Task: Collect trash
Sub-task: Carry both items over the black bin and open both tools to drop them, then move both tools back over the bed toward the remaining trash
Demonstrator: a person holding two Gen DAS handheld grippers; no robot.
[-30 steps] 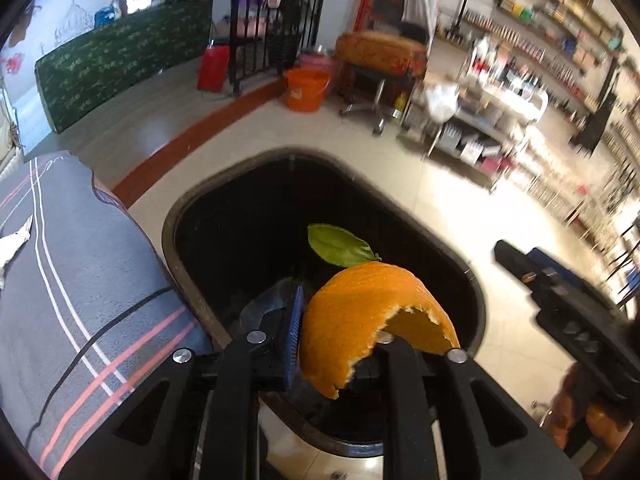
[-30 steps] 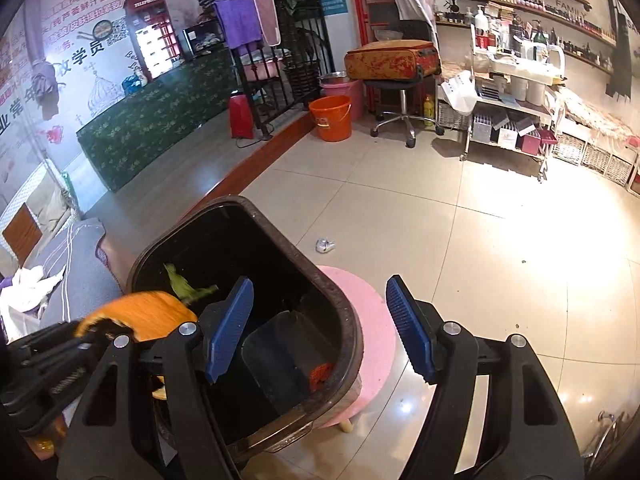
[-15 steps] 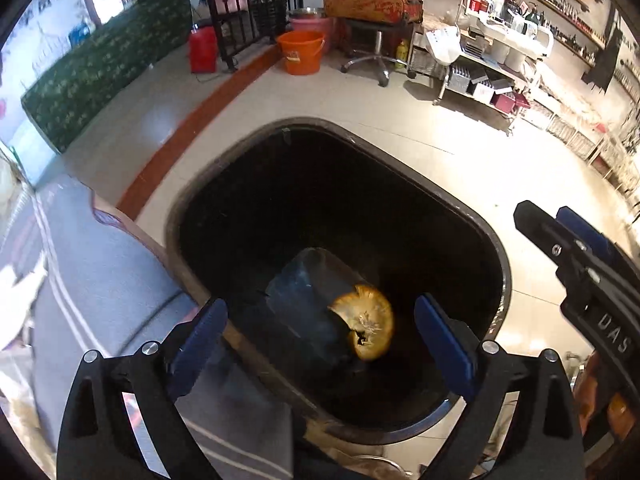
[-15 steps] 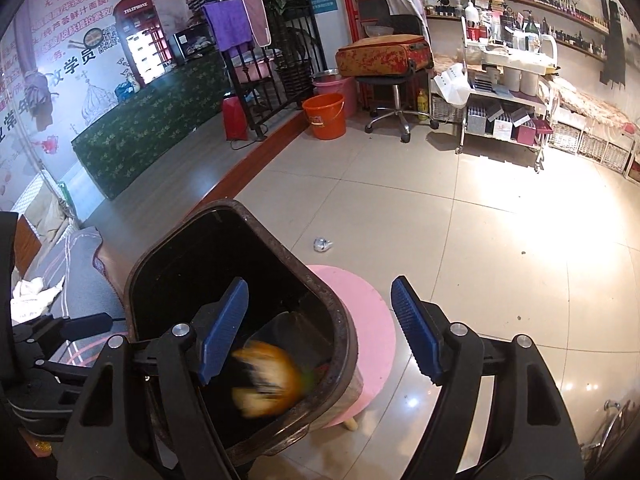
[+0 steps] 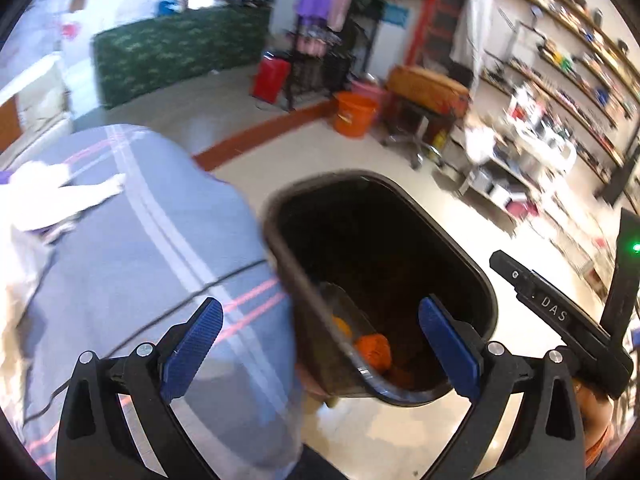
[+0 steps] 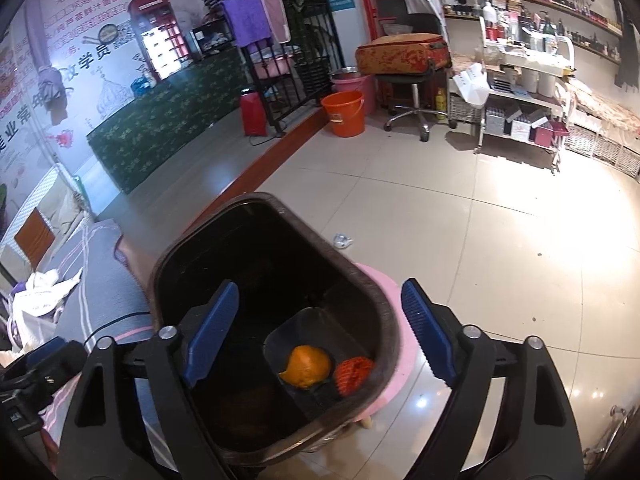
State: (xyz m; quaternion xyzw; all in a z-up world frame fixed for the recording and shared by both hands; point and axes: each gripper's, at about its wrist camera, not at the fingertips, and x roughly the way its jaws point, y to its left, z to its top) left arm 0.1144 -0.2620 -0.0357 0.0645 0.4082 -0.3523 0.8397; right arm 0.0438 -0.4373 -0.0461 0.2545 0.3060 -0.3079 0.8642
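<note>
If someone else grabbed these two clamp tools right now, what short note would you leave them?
Left hand-held gripper: open, empty; its jaws have just been opening, nothing between them.
Right hand-held gripper: open, empty, jaws also just widened; it hangs over the bin.
Dark oval plastic waste bin stands on a pink round stool.
Done: the orange peel lies in the bin beside an orange-red net-like wad.
Left: a small crumpled clear scrap lies on the tiled floor beyond the bin; white crumpled paper lies on the grey striped cloth.
</note>
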